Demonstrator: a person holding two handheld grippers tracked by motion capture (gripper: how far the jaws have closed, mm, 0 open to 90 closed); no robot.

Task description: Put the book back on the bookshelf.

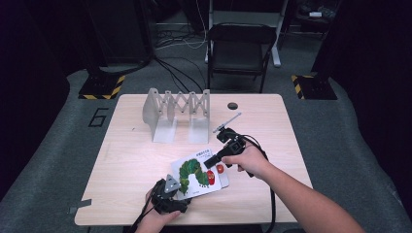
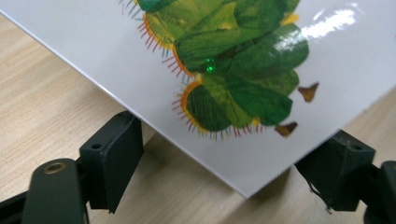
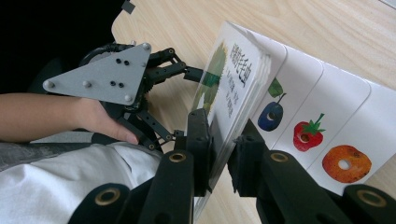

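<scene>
Hands came in from the near edge of the pale wooden surface (image 1: 126, 160), each with a gripper. The left gripper (image 1: 170, 196), nearest the edge, had its jaws spread wide on either side of the book's near corner; in the left gripper view the white cover lay between them, and whether the pads pressed it I could not tell. The picture book (image 1: 200, 172), with a green caterpillar on its cover, lay at the near middle of the surface, its cover lifted. The right gripper (image 1: 212, 161) was clenched on the cover's edge; in the right gripper view its jaws pinched that cover above stepped pages showing fruit. Farther back stood a grey folding rack (image 1: 177, 114), and beyond the surface a black chair (image 1: 240, 48).
</scene>
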